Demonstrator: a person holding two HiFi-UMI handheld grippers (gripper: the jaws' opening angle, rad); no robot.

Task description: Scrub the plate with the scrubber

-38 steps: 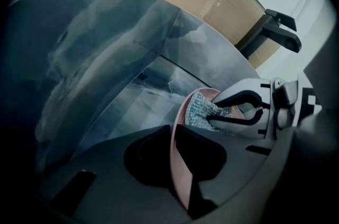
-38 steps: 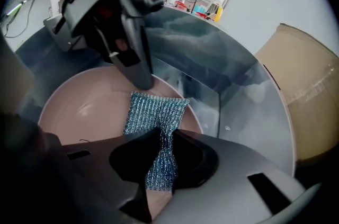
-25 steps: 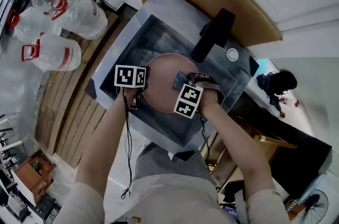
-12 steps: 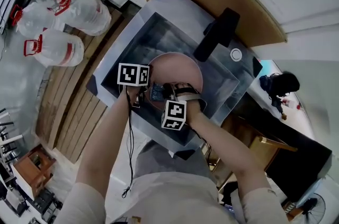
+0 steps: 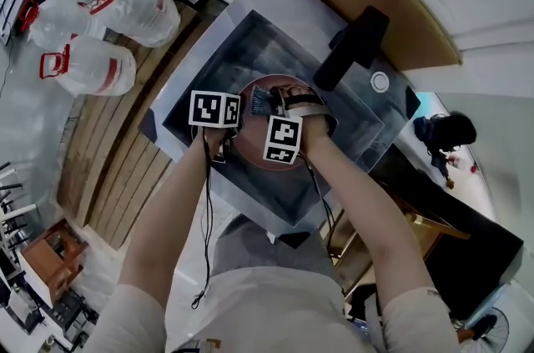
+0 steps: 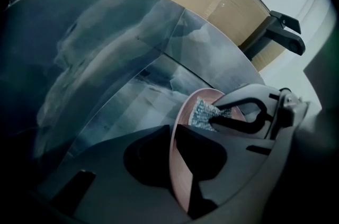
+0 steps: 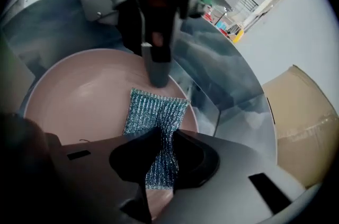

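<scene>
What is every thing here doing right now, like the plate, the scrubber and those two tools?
plate: inside the sink, gripped at its rim by the left tool.
scrubber: pinched in the right tool, its free end lying on the plate.
left tool: shut on the plate's rim.
right tool: shut on the scrubber.
faucet: no water seen coming out.
sink: holds the plate.

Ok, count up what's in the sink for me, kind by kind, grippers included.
plate: 1
scrubber: 1
grippers: 2, the left gripper clamped on the plate's rim and the right gripper clamped on the scrubber
total: 4
</scene>
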